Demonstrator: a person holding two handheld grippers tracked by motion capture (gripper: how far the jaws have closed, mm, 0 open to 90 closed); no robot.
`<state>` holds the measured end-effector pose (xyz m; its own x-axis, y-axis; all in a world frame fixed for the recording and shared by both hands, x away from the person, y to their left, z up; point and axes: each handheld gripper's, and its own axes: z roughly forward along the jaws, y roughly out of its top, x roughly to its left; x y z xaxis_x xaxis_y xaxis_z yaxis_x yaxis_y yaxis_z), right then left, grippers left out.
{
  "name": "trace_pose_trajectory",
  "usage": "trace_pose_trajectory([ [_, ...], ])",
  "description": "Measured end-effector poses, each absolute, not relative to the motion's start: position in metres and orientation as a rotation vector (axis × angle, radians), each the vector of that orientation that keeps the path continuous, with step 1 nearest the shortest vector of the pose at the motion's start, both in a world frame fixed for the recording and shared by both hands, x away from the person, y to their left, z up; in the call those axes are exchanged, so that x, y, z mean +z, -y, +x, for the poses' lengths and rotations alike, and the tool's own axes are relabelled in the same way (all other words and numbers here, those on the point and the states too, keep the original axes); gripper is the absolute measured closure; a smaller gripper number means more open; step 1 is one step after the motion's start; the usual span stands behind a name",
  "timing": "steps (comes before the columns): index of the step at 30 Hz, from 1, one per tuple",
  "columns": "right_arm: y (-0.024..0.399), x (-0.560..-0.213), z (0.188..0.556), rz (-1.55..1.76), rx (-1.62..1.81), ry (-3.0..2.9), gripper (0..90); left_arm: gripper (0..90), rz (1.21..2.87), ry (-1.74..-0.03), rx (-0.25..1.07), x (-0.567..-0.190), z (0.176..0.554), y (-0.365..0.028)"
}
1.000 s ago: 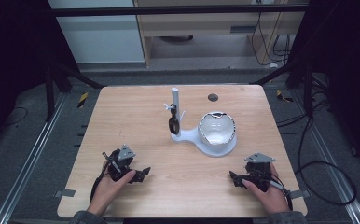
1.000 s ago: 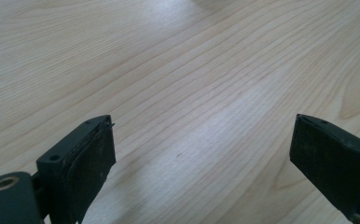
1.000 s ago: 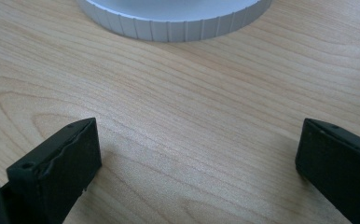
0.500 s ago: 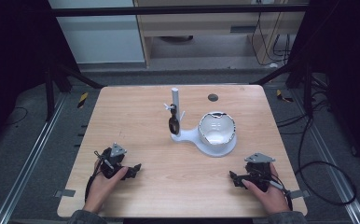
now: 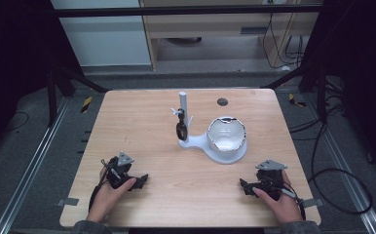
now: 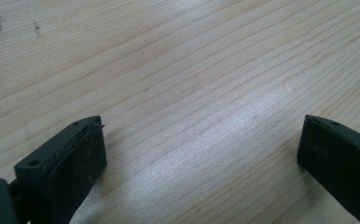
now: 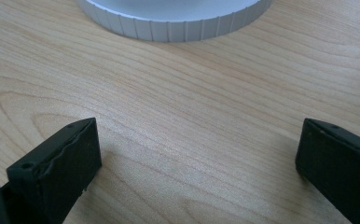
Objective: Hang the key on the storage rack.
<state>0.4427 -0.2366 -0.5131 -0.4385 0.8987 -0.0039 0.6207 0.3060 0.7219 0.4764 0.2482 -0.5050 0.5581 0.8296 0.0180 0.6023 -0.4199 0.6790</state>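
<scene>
While both hands rest low on the tabletop (image 5: 142, 122), its pale wood grain runs unbroken under them, with a few faint dark scuffs visible in the left gripper view. The white stand (image 5: 209, 142) serves as the landmark: it sits near the middle of the board, a little toward the far edge, with an upright post (image 5: 183, 106) rising on its left part and a shiny bowl (image 5: 226, 134) seated in its round base. A small dark object (image 5: 181, 129) hangs against the post. Beyond the stand, close to the far edge, lies a small dark disc (image 5: 222, 102).

The left tongs (image 5: 143, 180) lie well to the near left of the stand, jaws spread wide and just opened further, with bare wood between them. The right tongs (image 5: 243, 185) lie near the stand's base on its near right side, jaws likewise wide apart over bare wood; in the right gripper view the ribbed white rim (image 7: 178, 25) of the base shows just ahead.

Around the tabletop, grey floor (image 5: 25, 146) carries metal rails (image 5: 35, 161), cables (image 5: 332, 175) trail to the right of the stand, and pale cabinets (image 5: 103, 39) stand behind it.
</scene>
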Motion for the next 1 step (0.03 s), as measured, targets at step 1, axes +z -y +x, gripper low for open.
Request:
trace_pose_trajectory([
  [1, 0.2366, -0.5131, 0.4427, 1.353, 0.923, -2.171, 0.4, 0.3, 2.165, -1.143, 0.47, -0.5051, 0.4763, -0.2483],
])
